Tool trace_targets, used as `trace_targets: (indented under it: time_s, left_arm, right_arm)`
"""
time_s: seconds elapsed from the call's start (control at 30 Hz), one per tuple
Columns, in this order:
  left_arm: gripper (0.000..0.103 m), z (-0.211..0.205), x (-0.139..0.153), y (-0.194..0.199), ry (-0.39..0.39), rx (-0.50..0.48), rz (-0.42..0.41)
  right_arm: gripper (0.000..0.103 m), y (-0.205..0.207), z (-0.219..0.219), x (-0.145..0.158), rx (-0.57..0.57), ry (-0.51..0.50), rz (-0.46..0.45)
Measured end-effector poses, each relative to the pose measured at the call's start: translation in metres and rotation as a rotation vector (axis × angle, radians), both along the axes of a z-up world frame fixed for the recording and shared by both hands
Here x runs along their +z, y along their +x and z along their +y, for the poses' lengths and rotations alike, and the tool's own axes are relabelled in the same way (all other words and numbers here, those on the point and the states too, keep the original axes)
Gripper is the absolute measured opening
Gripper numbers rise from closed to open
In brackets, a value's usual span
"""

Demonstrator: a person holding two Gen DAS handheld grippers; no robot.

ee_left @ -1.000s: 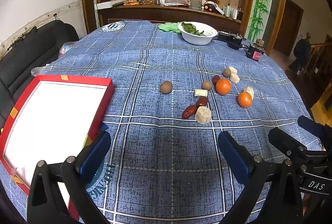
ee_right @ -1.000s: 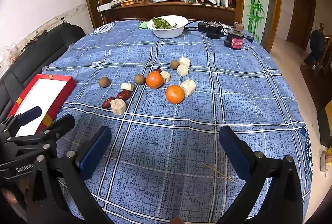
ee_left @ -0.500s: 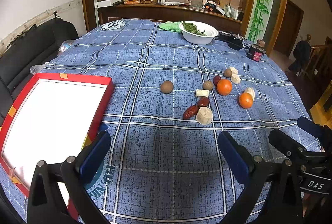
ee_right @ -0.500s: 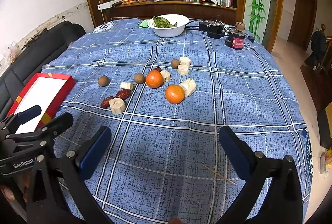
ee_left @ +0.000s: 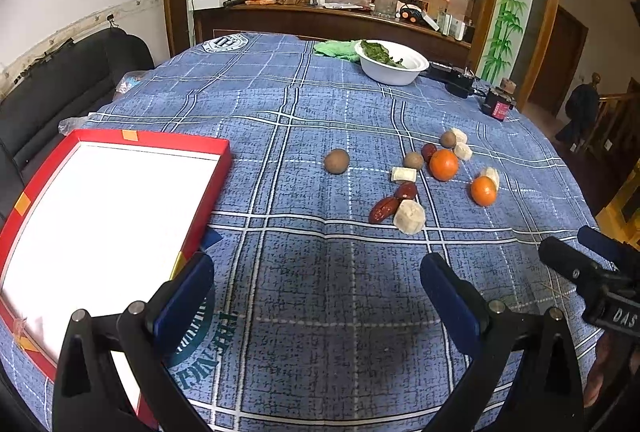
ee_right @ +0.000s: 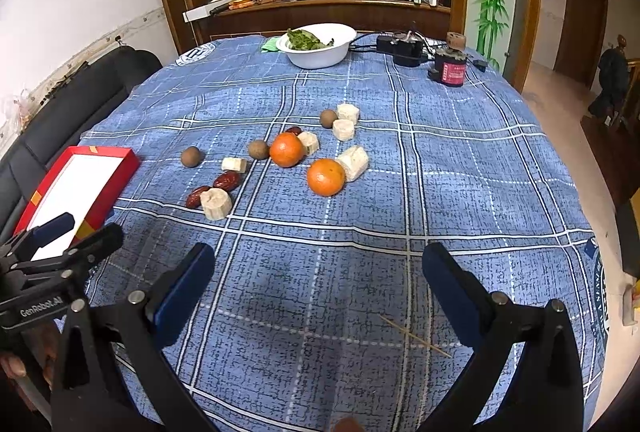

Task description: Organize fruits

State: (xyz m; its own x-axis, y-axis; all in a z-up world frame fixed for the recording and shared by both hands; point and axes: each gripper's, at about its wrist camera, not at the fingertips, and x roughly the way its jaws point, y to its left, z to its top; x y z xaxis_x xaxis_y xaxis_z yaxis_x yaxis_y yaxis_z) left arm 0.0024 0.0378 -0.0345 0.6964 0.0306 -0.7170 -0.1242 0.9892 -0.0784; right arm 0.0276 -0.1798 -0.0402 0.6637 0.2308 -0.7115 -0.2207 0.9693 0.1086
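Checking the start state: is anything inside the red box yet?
No fruit is in the red box: only its plain white floor shows. Its near corner is hidden behind the left gripper. Both oranges lie on the tablecloth.

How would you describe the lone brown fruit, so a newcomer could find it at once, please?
Start at the red box on the left edge of the blue tablecloth, then look toward the fruit cluster. The brown round fruit comes first, on bare cloth, touching nothing, whereas the other two brown ones sit beside the oranges and pale chunks.
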Motion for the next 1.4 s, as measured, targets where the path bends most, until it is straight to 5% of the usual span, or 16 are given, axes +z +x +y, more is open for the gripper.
trace_targets:
  time_s: [0.17,0.23,0.3,0.63,0.83,0.9,1.13,1.4]
  left_arm:
    - [0.102,-0.002,-0.005,0.010,-0.006,-0.014,0.020]
    - [0.100,-0.006,-0.006,0.013,0.000,-0.029,0.025]
    - [0.100,-0.008,-0.008,0.015,0.002,-0.040,0.025]
    - [0.092,-0.017,-0.017,0.029,-0.037,-0.125,0.045]
    - [0.077,-0.026,-0.026,0.049,-0.061,-0.176,0.073]
    - [0.066,-0.026,-0.029,0.058,-0.060,-0.178,0.087]
    - [0.062,-0.026,-0.038,0.083,-0.031,-0.209,0.120]
    - [0.043,-0.025,-0.039,0.090,-0.035,-0.303,0.123]
  right_arm:
    - [0.101,0.008,-0.002,-0.003,0.003,0.006,0.004]
    - [0.076,0.016,-0.001,-0.005,0.013,0.004,0.001]
    - [0.065,0.031,-0.001,-0.012,0.006,0.011,0.041]
    - [0.050,0.082,0.022,-0.035,0.029,-0.051,0.082]
    - [0.041,0.097,0.020,-0.042,0.035,-0.016,0.099]
    - [0.035,0.097,0.022,-0.044,0.052,-0.002,0.100]
    - [0.034,0.097,0.017,-0.045,0.063,0.036,0.092]
    - [0.034,0.098,0.014,-0.045,0.067,0.067,0.100]
